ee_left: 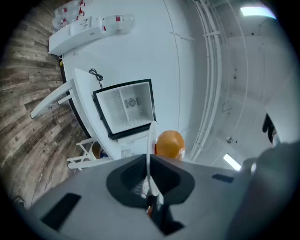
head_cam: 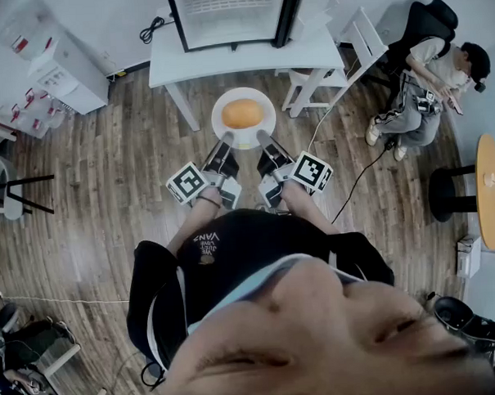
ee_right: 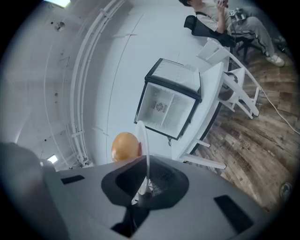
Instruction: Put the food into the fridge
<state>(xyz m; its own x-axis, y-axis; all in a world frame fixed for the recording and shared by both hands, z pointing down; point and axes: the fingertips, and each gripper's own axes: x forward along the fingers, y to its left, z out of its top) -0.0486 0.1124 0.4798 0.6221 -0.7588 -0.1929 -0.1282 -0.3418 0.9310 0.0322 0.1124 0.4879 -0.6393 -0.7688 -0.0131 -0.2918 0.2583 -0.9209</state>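
Note:
A white plate [head_cam: 243, 119] carrying a round orange-brown piece of food [head_cam: 243, 113] hangs over the wooden floor in front of me. My left gripper [head_cam: 226, 139] is shut on the plate's near left rim, and my right gripper [head_cam: 264, 138] is shut on its near right rim. In the left gripper view the plate [ee_left: 151, 145] runs edge-on into my left gripper [ee_left: 150, 185], with the food [ee_left: 169, 144] beyond. The right gripper view shows the plate [ee_right: 143, 150] the same way in my right gripper [ee_right: 145, 183], beside the food [ee_right: 125, 146]. The small black-framed fridge [head_cam: 231, 17] stands ahead, its white inside showing.
The fridge sits on a white table [head_cam: 250, 60] with white legs. A white chair [head_cam: 343, 53] stands at its right, and a person sits further right [head_cam: 426, 70]. A water dispenser [head_cam: 57, 66] is at the far left, a round wooden table [head_cam: 493, 190] at the right edge.

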